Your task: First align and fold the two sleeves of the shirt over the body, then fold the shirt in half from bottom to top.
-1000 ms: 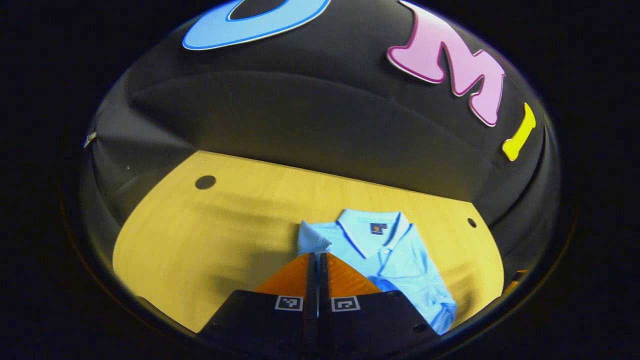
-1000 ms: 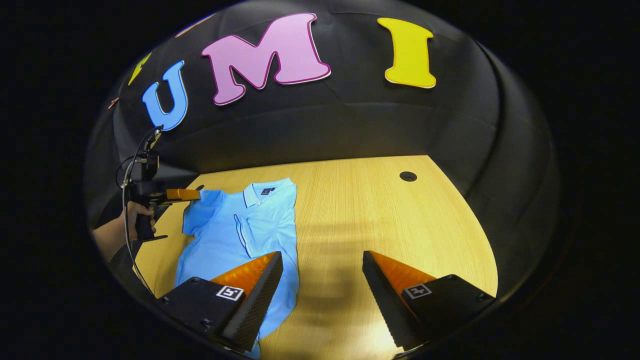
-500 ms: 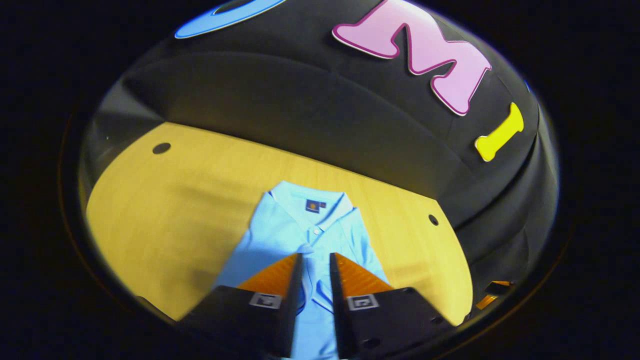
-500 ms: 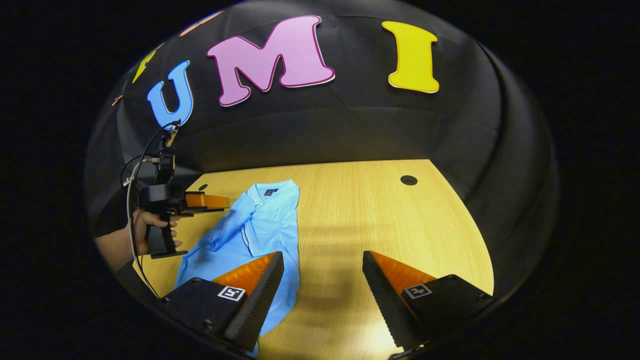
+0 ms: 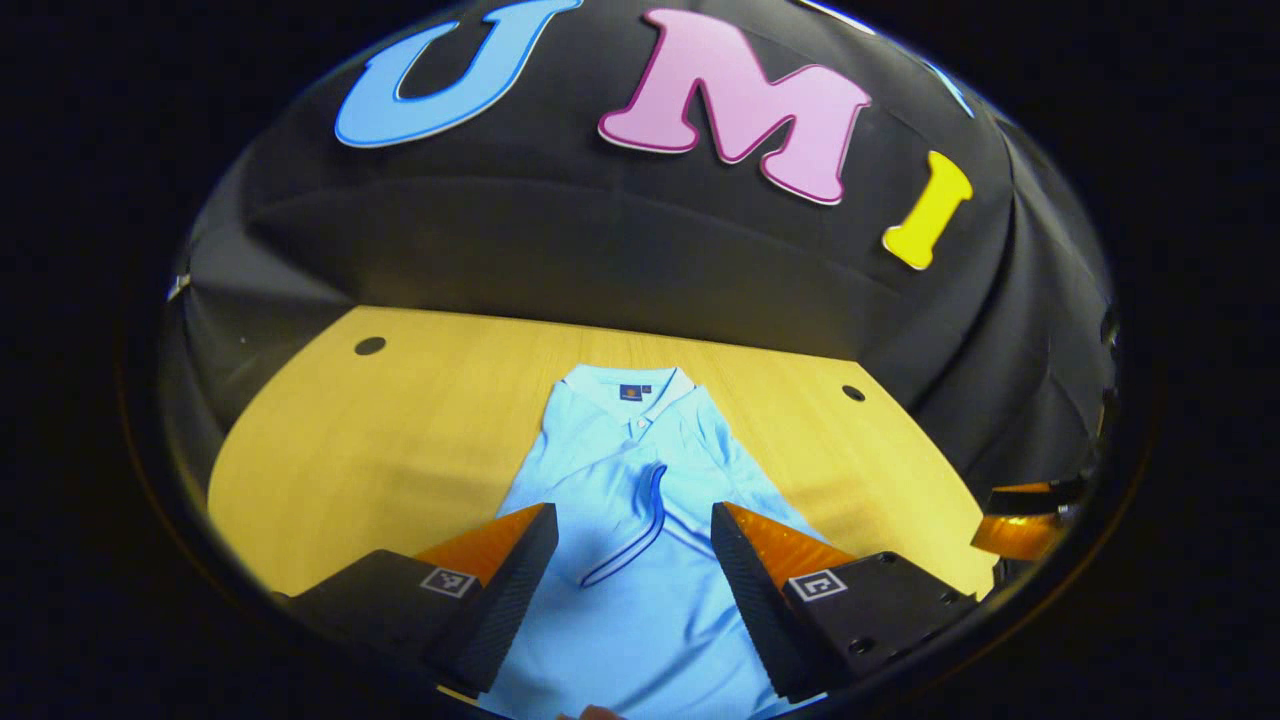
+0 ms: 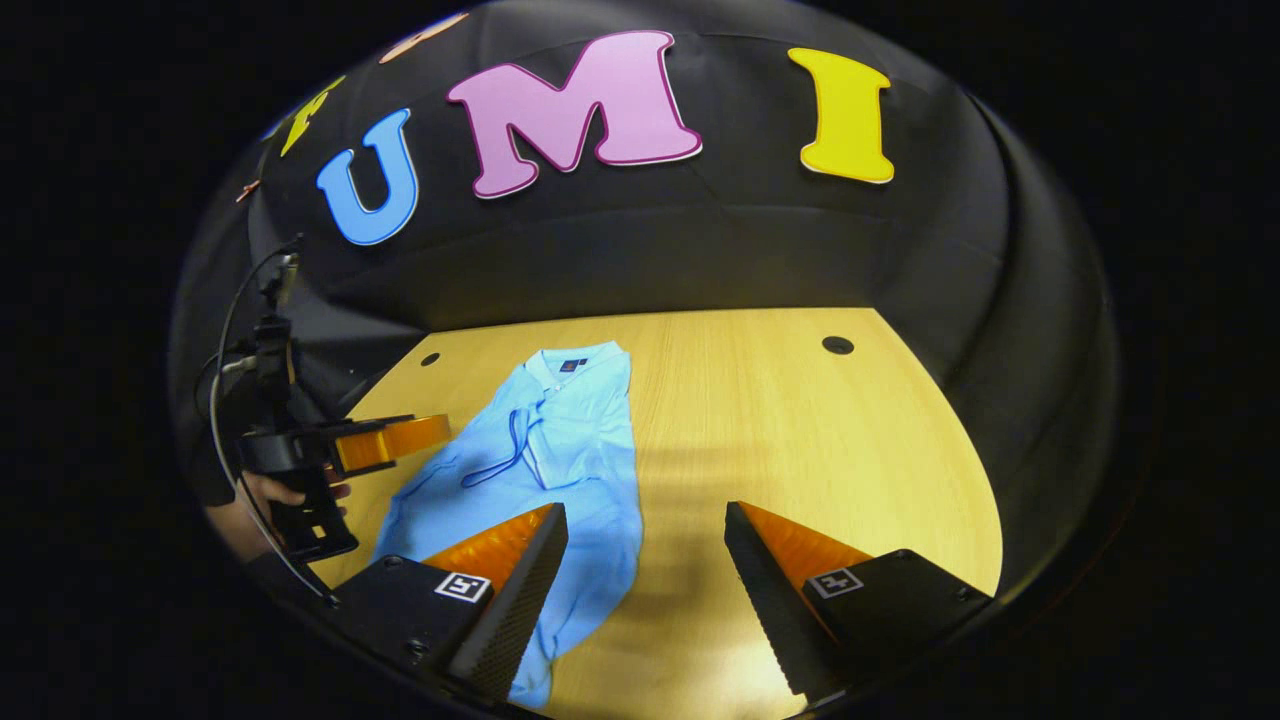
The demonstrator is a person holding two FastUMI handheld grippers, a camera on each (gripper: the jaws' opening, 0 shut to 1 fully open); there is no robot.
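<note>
Wooden tabletop (image 5: 400,430) bears the light-blue shirt (image 5: 620,520) lengthwise, collar far, both sleeves over its body, while the left gripper (image 5: 630,545) and right gripper (image 6: 645,545) hover spread and empty, so the bottom-to-top fold likely wants both hem corners pinched evenly.

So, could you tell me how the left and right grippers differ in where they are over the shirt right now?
The left gripper hangs over the shirt, cloth showing between its fingers; the right gripper sits at the shirt's edge, mostly bare table between its fingers. The left faces straight up the shirt toward the collar; the right sees the collar off to its left. Both are open and hold nothing.
</note>
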